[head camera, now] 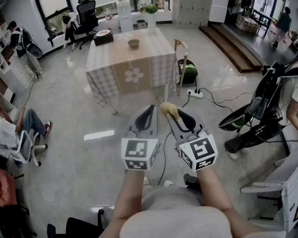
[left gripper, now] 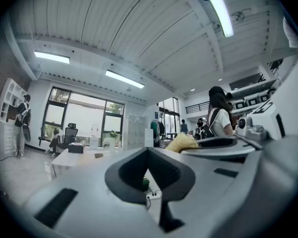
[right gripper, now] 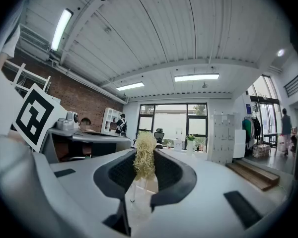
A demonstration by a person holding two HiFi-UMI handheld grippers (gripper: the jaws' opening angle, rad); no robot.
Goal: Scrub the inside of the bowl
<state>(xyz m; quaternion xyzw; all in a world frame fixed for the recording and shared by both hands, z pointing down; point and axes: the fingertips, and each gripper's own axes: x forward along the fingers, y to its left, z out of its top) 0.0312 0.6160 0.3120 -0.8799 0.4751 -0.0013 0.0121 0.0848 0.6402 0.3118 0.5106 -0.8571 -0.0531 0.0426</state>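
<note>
- Nearest us, both grippers were held level ahead of the body, side by side but apart, over bare floor. We read this as a carrying pose, not a working one.
- The left gripper (head camera: 148, 112) had its jaws closed together with nothing between them. We judged that it was kept free to steady the bowl once there.
- The right gripper (head camera: 175, 116) was clamped on the scrubber (head camera: 168, 109), a pale yellow fibrous wad that stuck out past the jaw tips. We thought it was held that way so the loose end could reach inside a bowl while the jaws stayed off the rim.
- Farther out, a power strip (head camera: 194, 93) with trailing cables lay on the floor beside the table's right side. We noted it as something to step round.
- The table (head camera: 154, 68), under a checked cloth, stood well ahead.
- The bowl (head camera: 133, 43), small and brown, sat upright near the table's far half, well apart from both grippers. No scrubbing could have begun, and we took the walk-up to be the step in hand.
- Beyond it were a dark box (head camera: 103, 36) and a vase (head camera: 151, 20), both apart from the bowl, so the reach in looked unobstructed.
</note>
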